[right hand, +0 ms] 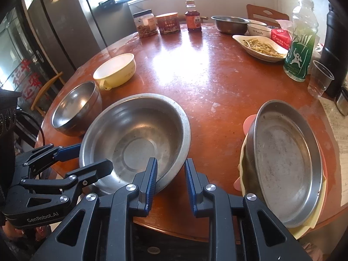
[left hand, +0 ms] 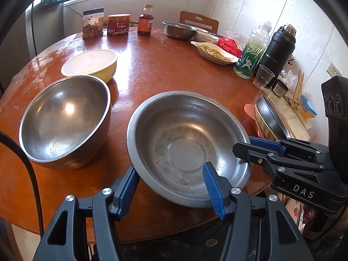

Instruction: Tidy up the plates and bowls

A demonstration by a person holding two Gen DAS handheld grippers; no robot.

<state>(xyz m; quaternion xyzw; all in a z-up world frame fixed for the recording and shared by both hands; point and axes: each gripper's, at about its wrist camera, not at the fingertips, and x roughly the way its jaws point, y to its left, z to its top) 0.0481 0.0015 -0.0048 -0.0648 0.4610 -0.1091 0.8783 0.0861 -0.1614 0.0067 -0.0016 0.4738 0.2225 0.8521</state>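
A wide shallow steel bowl (left hand: 184,143) (right hand: 139,134) sits at the table's near edge, tipped a little. My left gripper (left hand: 171,184) (right hand: 87,158) is open, its jaws straddling the bowl's near-left rim. My right gripper (right hand: 170,174) (left hand: 254,150) is open, its jaws straddling the bowl's near-right rim. A deep steel bowl (left hand: 65,119) (right hand: 76,106) stands to the left, with a yellow bowl (left hand: 91,64) (right hand: 116,69) behind it. To the right a steel plate (right hand: 285,158) (left hand: 269,117) lies tilted on a stack of yellow and pink plates.
On the round brown table (right hand: 206,82) the far side holds jars (left hand: 93,22), a red bottle (left hand: 145,20), a small steel bowl (left hand: 179,30), a white dish of food (left hand: 215,53), a green bottle (left hand: 252,52), a black flask (left hand: 278,52) and a plastic cup (left hand: 263,77).
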